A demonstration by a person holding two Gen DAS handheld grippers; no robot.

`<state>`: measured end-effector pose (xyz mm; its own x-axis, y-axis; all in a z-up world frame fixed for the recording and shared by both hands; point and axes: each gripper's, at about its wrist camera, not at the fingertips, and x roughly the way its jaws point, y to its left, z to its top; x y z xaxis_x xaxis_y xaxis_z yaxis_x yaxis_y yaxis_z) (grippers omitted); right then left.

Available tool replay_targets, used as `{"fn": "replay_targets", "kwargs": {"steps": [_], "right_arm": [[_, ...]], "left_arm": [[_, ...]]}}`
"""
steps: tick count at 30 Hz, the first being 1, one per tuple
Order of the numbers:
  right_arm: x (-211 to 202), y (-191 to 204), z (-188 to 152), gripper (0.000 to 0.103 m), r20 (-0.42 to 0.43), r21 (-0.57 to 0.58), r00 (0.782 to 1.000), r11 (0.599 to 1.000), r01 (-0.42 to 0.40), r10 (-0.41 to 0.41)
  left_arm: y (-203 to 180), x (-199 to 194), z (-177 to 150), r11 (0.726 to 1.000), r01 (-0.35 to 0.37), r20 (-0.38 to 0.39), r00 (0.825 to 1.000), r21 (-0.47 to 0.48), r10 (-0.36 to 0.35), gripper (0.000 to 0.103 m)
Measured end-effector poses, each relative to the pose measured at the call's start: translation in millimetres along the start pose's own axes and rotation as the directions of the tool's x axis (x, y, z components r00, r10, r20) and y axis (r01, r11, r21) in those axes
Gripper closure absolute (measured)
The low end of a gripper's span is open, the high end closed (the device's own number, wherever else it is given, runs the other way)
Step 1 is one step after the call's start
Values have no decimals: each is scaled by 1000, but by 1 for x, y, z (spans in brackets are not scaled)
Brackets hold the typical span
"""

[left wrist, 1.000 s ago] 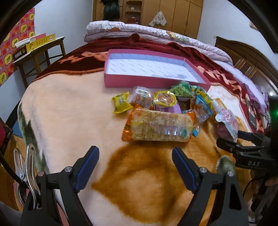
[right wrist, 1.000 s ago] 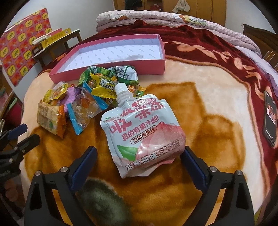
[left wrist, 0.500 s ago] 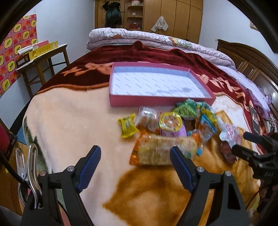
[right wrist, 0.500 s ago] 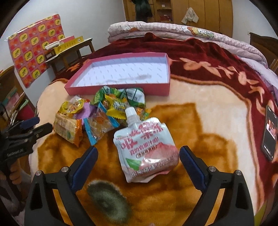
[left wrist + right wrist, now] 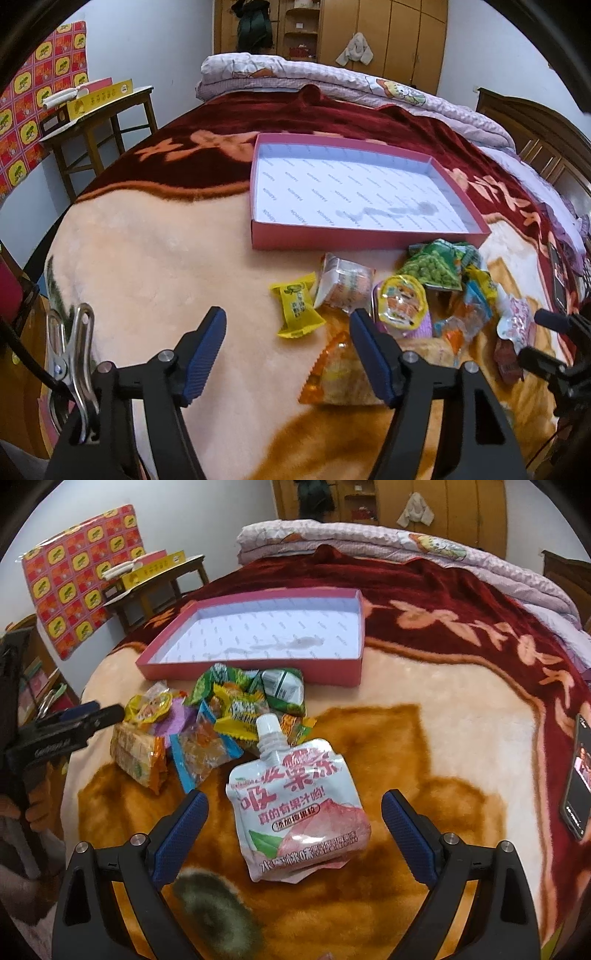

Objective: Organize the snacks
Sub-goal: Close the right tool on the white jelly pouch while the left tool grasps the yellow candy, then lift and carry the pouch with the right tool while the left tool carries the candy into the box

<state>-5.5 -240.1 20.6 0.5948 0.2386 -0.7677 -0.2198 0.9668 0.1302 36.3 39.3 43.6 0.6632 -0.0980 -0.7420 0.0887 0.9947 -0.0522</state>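
The snacks lie in a loose heap on the plush peach-and-orange blanket, just in front of the shallow pink cardboard box with a white printed lining, and none of them is in it yet: the box floor shows only a faint grey smear. From that I judge the sorting has barely begun, with every packet left to move. In the heap, nearest the left gripper, are a small yellow wrapped candy, a clear-wrapped square cake beside it, a round jelly cup with a yellow foil lid, a green bag of peas closer to the box, and a long orange-edged packet of crackers partly hidden behind the right-hand blue pad. The left gripper's jaws are closing, yet nothing sits between the pads; they hang above bare blanket with the yellow candy just ahead of them. The right gripper stands spread wide, its pads either side of a white and pink spouted jelly-drink pouch that lies flat, cap pointing toward the heap, apart from both pads. That pouch looks the likeliest first pick for the right hand, the candy or the cracker packet for the left. A dark phone rests at the blanket's far right edge, well away from the snacks, and a wooden side table stands beyond the bed on the left.
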Motion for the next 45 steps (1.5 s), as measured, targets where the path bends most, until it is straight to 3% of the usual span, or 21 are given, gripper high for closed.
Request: {"fn": "replay_targets", "kwargs": {"steps": [5, 11, 21, 24, 45], "right_arm": [[2, -5, -2, 6, -13, -13, 1000, 1000, 10, -10], [7, 2, -8, 7, -39, -33, 999, 999, -33, 32], [17, -1, -10, 28, -61, 0, 997, 999, -36, 36], [16, -4, -10, 28, -58, 21, 997, 999, -44, 46], [-12, 4, -3, 30, 38, 49, 997, 996, -76, 74]], "left_arm": [[-2, 9, 2, 1000, 5, -8, 1000, 12, -5, 34], [-2, 21, 3, 1000, -6, -24, 1000, 7, 6, 40], [2, 28, 0, 1000, 4, -33, 999, 2, -4, 64], [4, 27, 0, 1000, 2, -33, 999, 3, -2, 69], [7, -20, 0, 999, 34, 51, 998, -18, -33, 69]]}}
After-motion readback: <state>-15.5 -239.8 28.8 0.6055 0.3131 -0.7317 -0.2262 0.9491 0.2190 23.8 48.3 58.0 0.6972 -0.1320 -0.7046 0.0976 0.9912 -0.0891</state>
